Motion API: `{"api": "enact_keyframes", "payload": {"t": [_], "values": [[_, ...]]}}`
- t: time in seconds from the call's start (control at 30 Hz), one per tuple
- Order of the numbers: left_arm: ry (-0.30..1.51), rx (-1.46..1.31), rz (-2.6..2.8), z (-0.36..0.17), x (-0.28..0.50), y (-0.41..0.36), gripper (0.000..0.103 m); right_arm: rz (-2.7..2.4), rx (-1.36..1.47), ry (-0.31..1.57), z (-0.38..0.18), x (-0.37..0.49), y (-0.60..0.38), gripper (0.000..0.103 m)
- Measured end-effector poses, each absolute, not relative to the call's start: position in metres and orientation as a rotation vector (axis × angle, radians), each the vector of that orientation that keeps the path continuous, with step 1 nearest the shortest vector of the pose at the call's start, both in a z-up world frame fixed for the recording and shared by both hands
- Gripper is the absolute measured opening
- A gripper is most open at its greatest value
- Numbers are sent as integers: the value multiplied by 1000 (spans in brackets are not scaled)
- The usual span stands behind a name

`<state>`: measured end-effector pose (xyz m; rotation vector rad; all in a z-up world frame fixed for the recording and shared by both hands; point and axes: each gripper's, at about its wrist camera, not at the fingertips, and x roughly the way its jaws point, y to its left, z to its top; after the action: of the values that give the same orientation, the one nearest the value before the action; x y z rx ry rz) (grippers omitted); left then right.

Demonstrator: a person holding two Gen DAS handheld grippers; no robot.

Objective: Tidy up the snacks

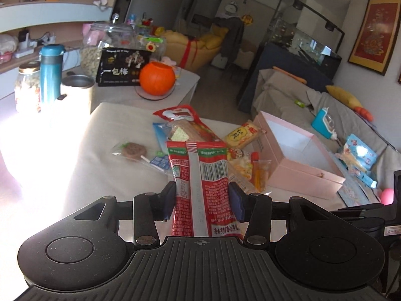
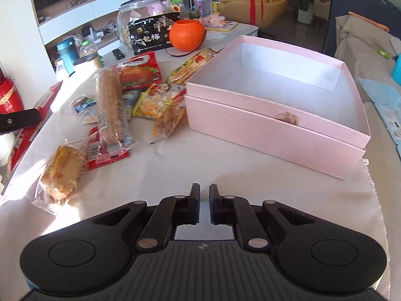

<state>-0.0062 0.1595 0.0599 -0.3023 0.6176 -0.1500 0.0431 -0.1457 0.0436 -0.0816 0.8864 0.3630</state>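
**Mei:** Left gripper (image 1: pixel 202 198) first — its two pads are pressed against the sides of a red snack packet (image 1: pixel 200 175), which stands upright between them, barcode side facing the camera, lifted above the cloth-covered table (image 1: pixel 100 175).

**Jun:** And the right gripper (image 2: pixel 204 207)?

**Mei:** Its fingers are drawn nearly together with only a thin slit between them, and nothing sits in that slit. It hangs over a bare stretch of the cloth, just short of the pink box (image 2: pixel 275 130).

**Jun:** Where does the box lie relative to the snacks?

**Mei:** In the right wrist view the box is to the right, open on top, white inside, with nothing in the part that shows. The snack pile lies to its left — a long wafer pack (image 2: pixel 110 105) across the middle, a red meat pouch (image 2: pixel 140 75) behind it, a yellow-and-white candy bag (image 2: pixel 158 100) beside that, and an orange-brown pack (image 2: pixel 169 120) touching the box's front left corner. A yellow cracker pack (image 2: pixel 190 66) leans along the box's left wall.

**Jun:** Anything nearer the camera?

**Mei:** A bread roll in clear wrap (image 2: pixel 62 173) at the near left. In the left wrist view a chocolate lollipop (image 1: pixel 134 150) lies apart from the pile, on its left.

**Jun:** And behind?

**Mei:** An orange pumpkin bucket (image 2: pixel 186 35), a black box with Chinese lettering (image 2: pixel 153 35), a glass jar (image 2: pixel 140 12) and a blue flask (image 2: pixel 67 55).
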Motion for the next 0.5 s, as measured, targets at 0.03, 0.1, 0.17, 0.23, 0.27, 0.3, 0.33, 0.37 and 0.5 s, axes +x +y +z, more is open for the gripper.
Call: {"api": "enact_keyframes", "payload": {"t": [0.03,0.1,0.17,0.23,0.27,0.3,0.33,0.37,0.5], "values": [[622,-301,-133,59,-7,161,50,385,-81,878,45,40,-143,8],[633,-313,-105,57,-10,166,50,439,-80,867,48,37,-132,17],[642,-328,-73,57,-12,174,50,492,-67,865,51,35,-119,41],[647,-323,-34,57,-14,180,50,533,-39,851,54,33,-103,68],[648,-307,-5,59,-16,182,50,550,-28,834,56,31,-92,71],[649,-284,24,60,-16,182,50,569,-27,824,59,30,-82,71],[650,-263,47,61,-16,183,50,596,-32,816,61,29,-70,71],[650,-238,70,62,-16,183,50,618,-41,809,63,27,-57,71],[659,-200,108,62,-16,185,50,671,-124,878,47,29,-11,72]]}}
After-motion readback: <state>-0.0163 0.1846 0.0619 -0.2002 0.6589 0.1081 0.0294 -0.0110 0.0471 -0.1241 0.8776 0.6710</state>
